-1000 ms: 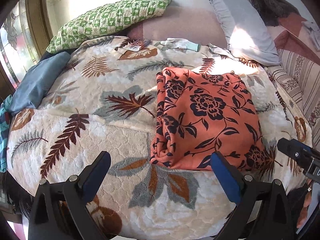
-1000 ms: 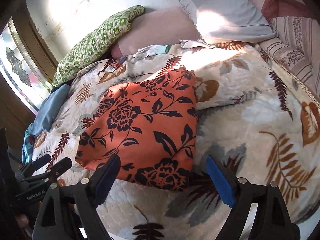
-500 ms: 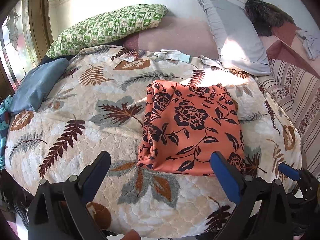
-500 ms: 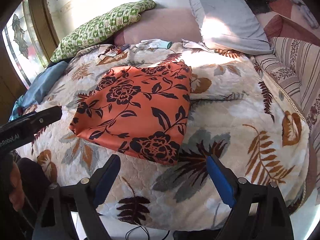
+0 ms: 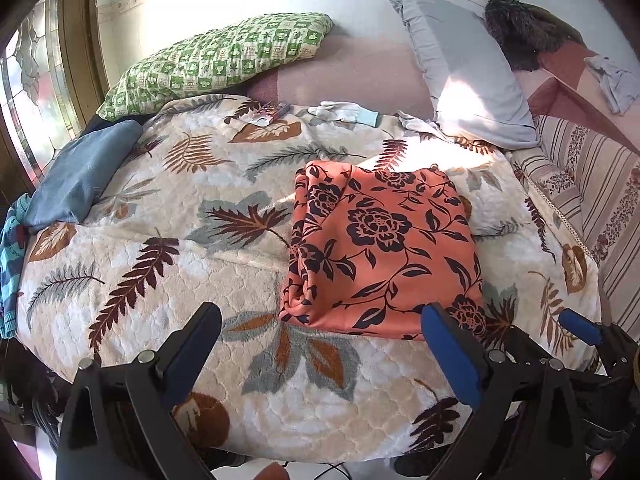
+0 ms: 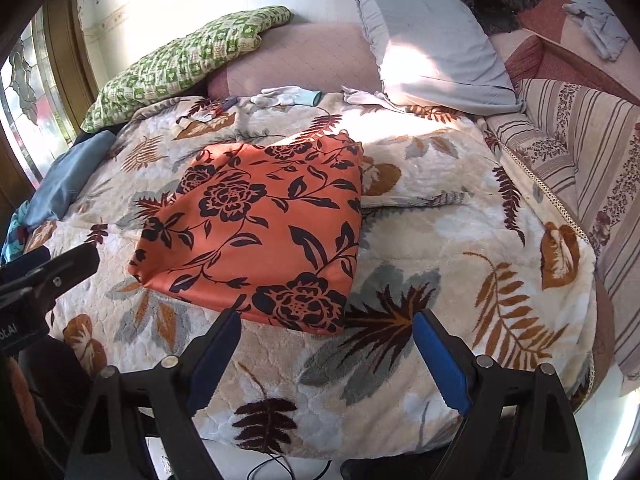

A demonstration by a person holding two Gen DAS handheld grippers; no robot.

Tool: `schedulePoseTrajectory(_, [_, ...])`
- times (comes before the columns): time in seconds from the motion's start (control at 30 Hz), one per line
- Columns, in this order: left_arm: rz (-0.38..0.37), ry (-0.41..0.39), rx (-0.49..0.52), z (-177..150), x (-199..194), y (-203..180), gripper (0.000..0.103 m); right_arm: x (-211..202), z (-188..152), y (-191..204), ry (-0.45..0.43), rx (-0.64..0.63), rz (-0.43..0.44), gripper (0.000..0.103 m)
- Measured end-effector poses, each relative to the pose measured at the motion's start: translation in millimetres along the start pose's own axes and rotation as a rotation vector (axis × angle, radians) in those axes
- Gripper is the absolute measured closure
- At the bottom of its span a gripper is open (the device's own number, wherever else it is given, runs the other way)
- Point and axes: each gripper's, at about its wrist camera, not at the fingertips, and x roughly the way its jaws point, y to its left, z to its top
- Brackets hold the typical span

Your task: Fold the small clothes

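Note:
An orange garment with black flowers lies folded into a rectangle on the leaf-patterned blanket. It also shows in the right wrist view. My left gripper is open and empty, held back near the bed's front edge, just short of the garment. My right gripper is open and empty, also just short of the garment's near edge. The right gripper shows at the right edge of the left wrist view. The left gripper shows at the left edge of the right wrist view.
A green checked pillow and a grey pillow lie at the head of the bed. A blue cloth lies at the left edge. White gloves and a small packet lie near the pillows. A striped blanket is at the right.
Both grippers have drawn back from the folded garment toward the bed's front edge. The garment lies still on the blanket.

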Motion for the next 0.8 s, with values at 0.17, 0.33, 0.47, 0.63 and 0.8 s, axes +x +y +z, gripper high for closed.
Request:
schedulePoseTrajectory(0.17, [0.014,0.030,0.003,1,3,-2,0.003,0,0,2,-0.001,-0.001,-0.003,0.013])
schedulePoseTrajectory(0.33, [0.019,0.011,0.011,0,0,-2,0.003,1,2,1,-0.002,0.005,-0.008,0.013])
schedulePoseTrajectory(0.47, [0.026,-0.002,0.023,2,-2,-5,0.003,0,4,1,-0.011,0.009,-0.016,0.013])
schedulePoseTrajectory(0.63, [0.010,-0.015,0.031,3,-6,-6,0.003,0,8,1,-0.016,0.010,-0.027,0.013])
schedulePoseTrajectory(0.8, [0.004,-0.034,0.030,5,-10,-5,0.003,-2,10,3,-0.024,0.003,-0.031,0.013])
